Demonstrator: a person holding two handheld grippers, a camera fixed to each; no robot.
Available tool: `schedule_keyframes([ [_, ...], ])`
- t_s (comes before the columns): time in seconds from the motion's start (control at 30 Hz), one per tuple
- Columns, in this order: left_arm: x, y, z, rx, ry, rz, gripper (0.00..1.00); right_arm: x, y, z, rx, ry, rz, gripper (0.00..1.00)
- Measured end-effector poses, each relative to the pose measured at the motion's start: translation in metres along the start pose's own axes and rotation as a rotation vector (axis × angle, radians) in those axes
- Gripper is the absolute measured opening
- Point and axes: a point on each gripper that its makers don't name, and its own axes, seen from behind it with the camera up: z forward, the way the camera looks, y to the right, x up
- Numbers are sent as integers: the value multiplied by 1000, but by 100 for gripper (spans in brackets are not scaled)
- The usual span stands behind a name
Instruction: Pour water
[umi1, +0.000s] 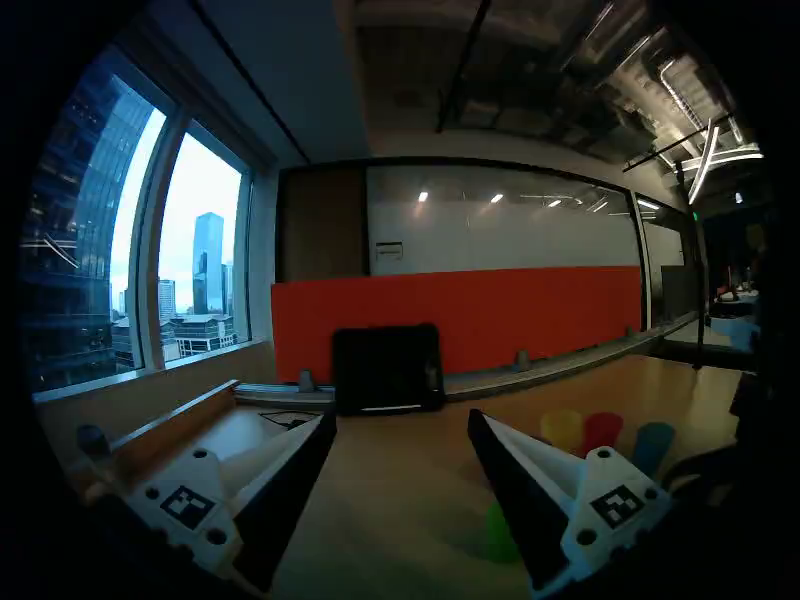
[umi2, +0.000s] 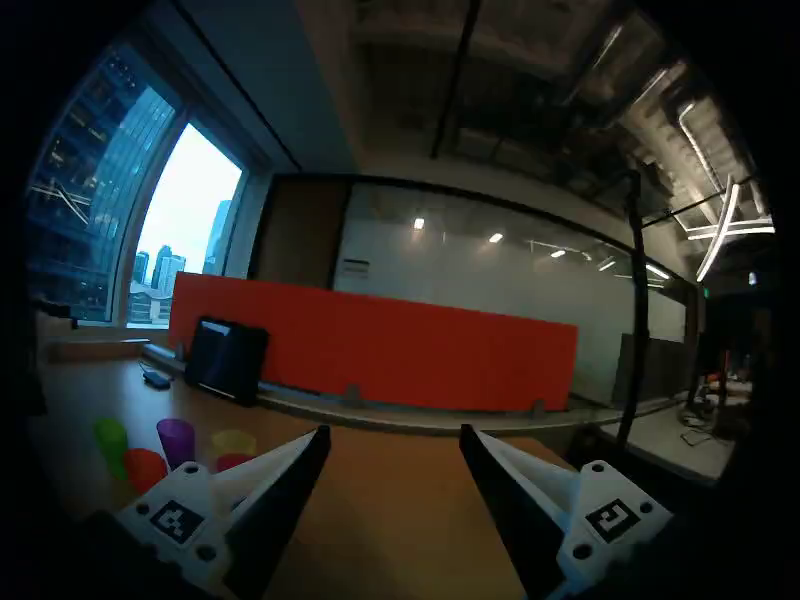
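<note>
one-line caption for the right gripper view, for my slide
Open tongs above a wooden desk, coloured cups at left, orange divider behind.

Smooth wooden desk (umi1: 400, 500), translucent plastic cups (umi2: 178, 440)

Pretty much twins here: the left gripper (umi1: 401, 416) and right gripper (umi2: 393, 432) each have two chunky white plastic wedge fingers (umi1: 560, 480) with black inner faces. There's a small black-and-white square tag (umi1: 617, 505) on each one, and dark screw holes (umi1: 584, 537) dotted around it.
</note>
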Motion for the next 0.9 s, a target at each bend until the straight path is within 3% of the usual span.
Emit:
schedule_keyframes([
  [0.27, -8, -3, 1, 33, 0, 23, 98, 9, 11, -3, -36, 33, 56, 100],
  [0.67, -33, 5, 2, 43, 0, -5, 97, 5, 9, -2, -62, 9, 39, 100],
  [0.9, -48, 1, 0, 57, 2, 3, 98, 1, 2, -1, -58, -12, 35, 100],
])
